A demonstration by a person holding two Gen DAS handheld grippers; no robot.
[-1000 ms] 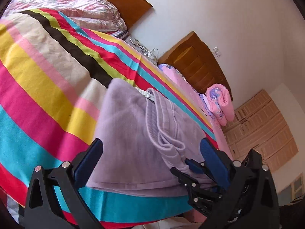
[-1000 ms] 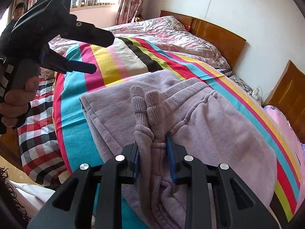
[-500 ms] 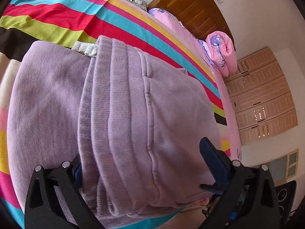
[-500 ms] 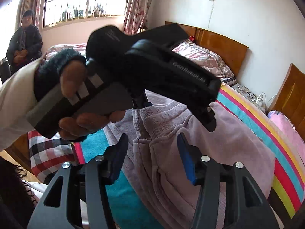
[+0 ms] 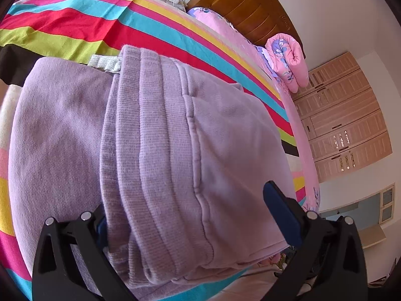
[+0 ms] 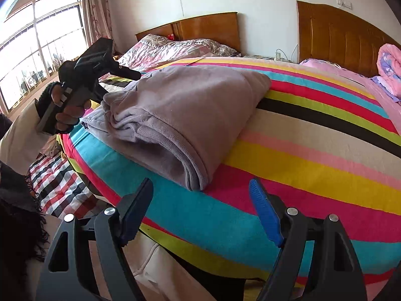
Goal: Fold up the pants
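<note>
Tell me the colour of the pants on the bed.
The pants are a plain pale lilac purple, seen best in the left wrist view.

Home bedroom: 2 beds with wooden headboards [image 6: 345,37], striped bedspread [image 6: 313,155], wardrobe [image 5: 345,115].

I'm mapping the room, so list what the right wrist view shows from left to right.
Big window → left gripper in a hand → folded lilac knit pants on the striped bedspread → brown wooden headboard → rolled pink floral quilt.
</note>
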